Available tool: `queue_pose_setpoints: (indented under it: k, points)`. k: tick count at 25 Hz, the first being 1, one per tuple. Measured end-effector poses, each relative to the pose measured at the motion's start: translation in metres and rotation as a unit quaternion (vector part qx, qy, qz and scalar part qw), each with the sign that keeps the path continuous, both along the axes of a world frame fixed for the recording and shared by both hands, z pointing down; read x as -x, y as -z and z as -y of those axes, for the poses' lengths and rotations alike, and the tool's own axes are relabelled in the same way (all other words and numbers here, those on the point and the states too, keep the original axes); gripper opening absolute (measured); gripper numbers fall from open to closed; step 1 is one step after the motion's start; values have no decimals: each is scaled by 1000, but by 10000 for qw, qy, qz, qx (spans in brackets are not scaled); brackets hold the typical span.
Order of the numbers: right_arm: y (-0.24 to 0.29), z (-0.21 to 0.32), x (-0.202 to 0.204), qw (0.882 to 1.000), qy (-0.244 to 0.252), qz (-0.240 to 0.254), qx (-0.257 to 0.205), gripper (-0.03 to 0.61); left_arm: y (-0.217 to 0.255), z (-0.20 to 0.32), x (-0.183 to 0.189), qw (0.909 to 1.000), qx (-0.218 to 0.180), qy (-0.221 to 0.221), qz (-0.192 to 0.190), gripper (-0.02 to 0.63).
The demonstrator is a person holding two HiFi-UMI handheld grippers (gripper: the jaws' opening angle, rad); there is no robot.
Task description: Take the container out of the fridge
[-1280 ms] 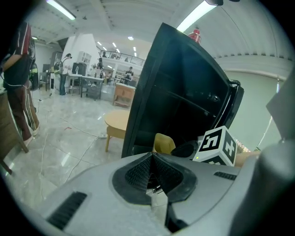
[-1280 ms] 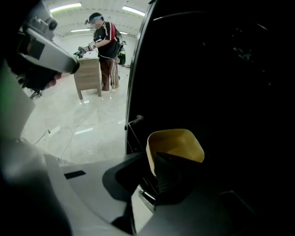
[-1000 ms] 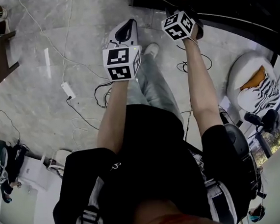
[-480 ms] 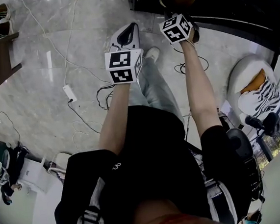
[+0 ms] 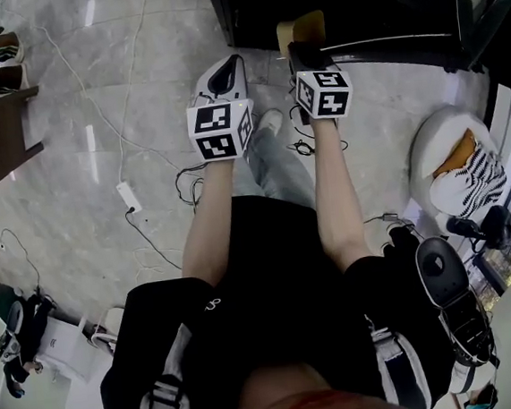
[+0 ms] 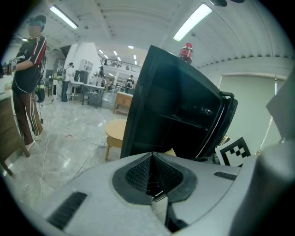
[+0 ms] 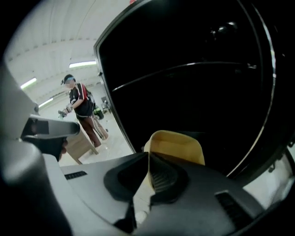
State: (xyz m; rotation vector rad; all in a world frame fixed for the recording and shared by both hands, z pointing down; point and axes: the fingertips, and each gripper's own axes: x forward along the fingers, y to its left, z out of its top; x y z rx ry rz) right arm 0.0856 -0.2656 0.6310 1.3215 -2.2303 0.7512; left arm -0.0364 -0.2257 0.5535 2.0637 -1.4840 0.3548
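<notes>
The pale marble floor [image 5: 66,199] spreads below you, and the black fridge [image 5: 353,1] stands open just ahead of your outstretched arms, its dark shelves filling most of the right gripper view. Beside the fridge, the left gripper view shows a low round wooden table [image 6: 115,131]. Your left tongs [image 5: 240,63] hang in the air short of the fridge front, pressed together with nothing between them. Your right tongs [image 5: 300,53] reach to the fridge's open mouth and pinch the near wall of the yellow container [image 7: 177,145], one jaw inside its rim and one outside. The container sits low at the fridge's front edge against the dark interior, open side up. You cannot tell whether it rests on a shelf. A red bottle [image 6: 185,51] stands on top of the fridge, and a white power strip [image 5: 129,198] lies on the floor to your left.
</notes>
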Motion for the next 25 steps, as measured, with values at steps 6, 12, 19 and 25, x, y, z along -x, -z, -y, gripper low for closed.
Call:
queue_pose_setpoints:
  k: [6, 12, 19, 25]
  points:
    - [48, -17, -21, 9891, -888, 1176, -46, 17, 27, 9, -18, 9995, -268, -179, -39, 9]
    - [103, -36, -32, 9734, -1187, 1930, -342, 17, 68, 18, -40, 9963, -698, -499, -16, 9]
    - [162, -40, -43, 9676, -1135, 2070, -898, 17, 113, 22, -62, 9900, -1159, -801, -35, 9]
    - [199, -44, -46, 9644, -1076, 2078, -1230, 17, 144, 22, -71, 9841, -1480, -984, -42, 9]
